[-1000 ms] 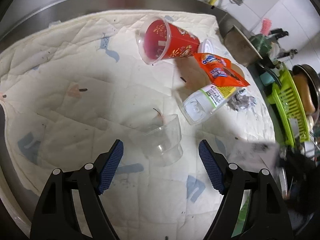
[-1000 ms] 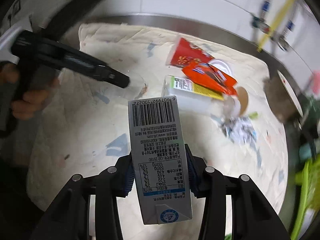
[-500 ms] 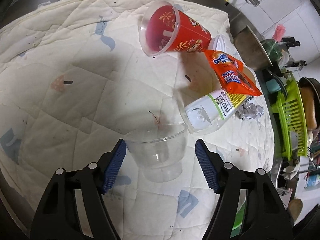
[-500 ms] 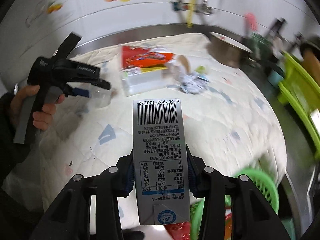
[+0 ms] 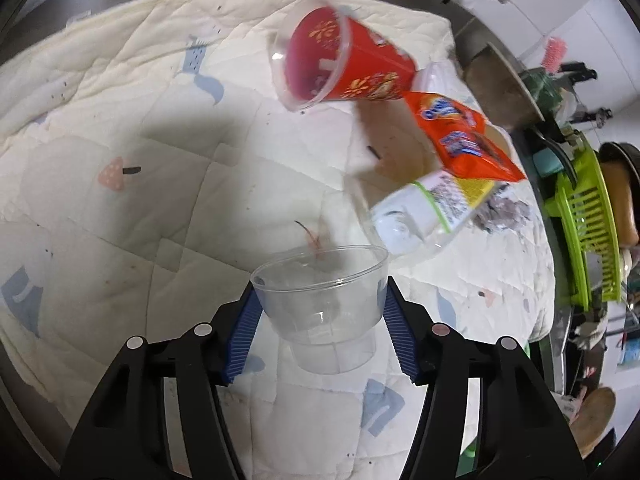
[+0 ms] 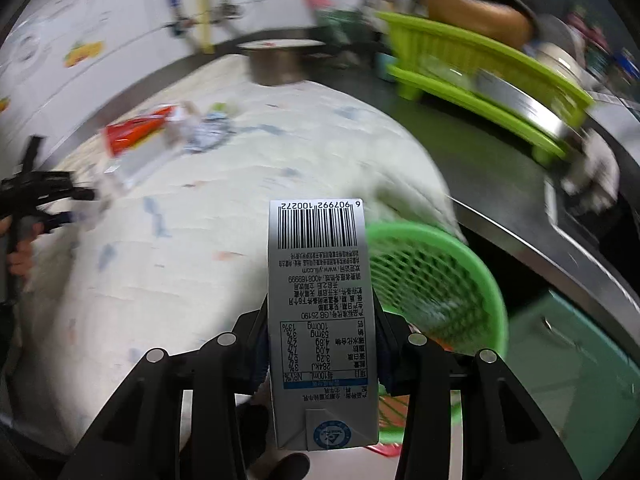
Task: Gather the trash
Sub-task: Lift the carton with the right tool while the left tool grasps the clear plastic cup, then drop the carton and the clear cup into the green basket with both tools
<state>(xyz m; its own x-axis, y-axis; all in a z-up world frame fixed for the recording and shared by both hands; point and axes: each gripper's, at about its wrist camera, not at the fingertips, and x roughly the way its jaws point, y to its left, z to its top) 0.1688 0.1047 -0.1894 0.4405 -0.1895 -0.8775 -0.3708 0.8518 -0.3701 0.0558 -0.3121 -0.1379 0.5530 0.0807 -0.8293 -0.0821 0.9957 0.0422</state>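
Your left gripper (image 5: 320, 320) clamps the clear plastic cup (image 5: 322, 304) over the quilt (image 5: 120, 208). Your right gripper (image 6: 320, 344) clamps the milk carton (image 6: 320, 312), green basket (image 6: 452, 280) at three o'clock.

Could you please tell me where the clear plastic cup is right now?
In the left wrist view the clear cup sits low in the centre, between the left gripper's blue pads, on the quilt just below the white bottle.

Dim light, motion blur, fisheye-warped edges
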